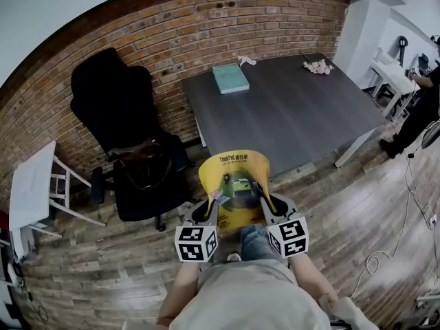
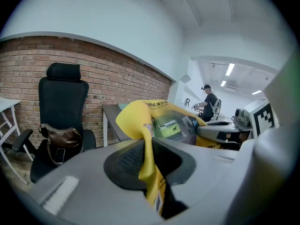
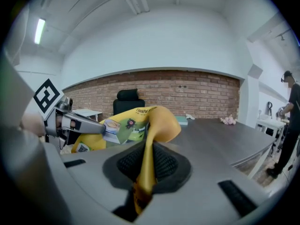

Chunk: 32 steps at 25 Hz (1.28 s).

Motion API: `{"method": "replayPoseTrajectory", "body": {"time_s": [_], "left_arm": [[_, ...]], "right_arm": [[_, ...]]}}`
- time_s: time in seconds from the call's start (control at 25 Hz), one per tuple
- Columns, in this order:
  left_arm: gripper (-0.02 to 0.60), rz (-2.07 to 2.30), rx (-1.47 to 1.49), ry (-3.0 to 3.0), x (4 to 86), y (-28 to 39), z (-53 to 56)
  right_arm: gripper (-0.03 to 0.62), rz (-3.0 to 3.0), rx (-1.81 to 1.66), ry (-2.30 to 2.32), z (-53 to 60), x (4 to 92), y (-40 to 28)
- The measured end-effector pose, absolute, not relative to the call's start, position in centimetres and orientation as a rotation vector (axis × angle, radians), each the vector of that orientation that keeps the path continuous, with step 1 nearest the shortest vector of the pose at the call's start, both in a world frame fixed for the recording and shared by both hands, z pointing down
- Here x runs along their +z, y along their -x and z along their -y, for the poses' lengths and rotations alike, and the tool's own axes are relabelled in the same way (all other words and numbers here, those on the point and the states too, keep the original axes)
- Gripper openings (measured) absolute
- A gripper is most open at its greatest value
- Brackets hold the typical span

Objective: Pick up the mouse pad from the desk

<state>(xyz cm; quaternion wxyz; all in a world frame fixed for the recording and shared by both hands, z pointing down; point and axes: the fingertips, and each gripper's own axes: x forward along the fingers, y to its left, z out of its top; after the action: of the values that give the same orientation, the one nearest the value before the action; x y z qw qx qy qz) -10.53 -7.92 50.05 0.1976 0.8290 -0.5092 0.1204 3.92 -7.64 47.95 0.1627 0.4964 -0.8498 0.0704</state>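
Well, bag (image 2: 60, 138) left of mouse pad (image 2: 133, 120): L gripper view, not R.

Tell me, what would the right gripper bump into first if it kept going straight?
Probably the grey desk. The right gripper, shut on the yellow mouse pad, points toward its top and slightly down, with nothing else between. Depth is unclear, so that's a guess.
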Motion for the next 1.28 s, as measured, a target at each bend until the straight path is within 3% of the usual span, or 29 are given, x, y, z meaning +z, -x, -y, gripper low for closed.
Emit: {"method": "replayPoseTrajectory", "body": {"time_s": [1.28], "left_arm": [[0.055, 1.398, 0.334, -2.351, 49.8, 10.3, 8.4]], "right_arm": [[0.029, 2.441, 0.216, -1.410, 8.2, 47.7, -4.1]]}}
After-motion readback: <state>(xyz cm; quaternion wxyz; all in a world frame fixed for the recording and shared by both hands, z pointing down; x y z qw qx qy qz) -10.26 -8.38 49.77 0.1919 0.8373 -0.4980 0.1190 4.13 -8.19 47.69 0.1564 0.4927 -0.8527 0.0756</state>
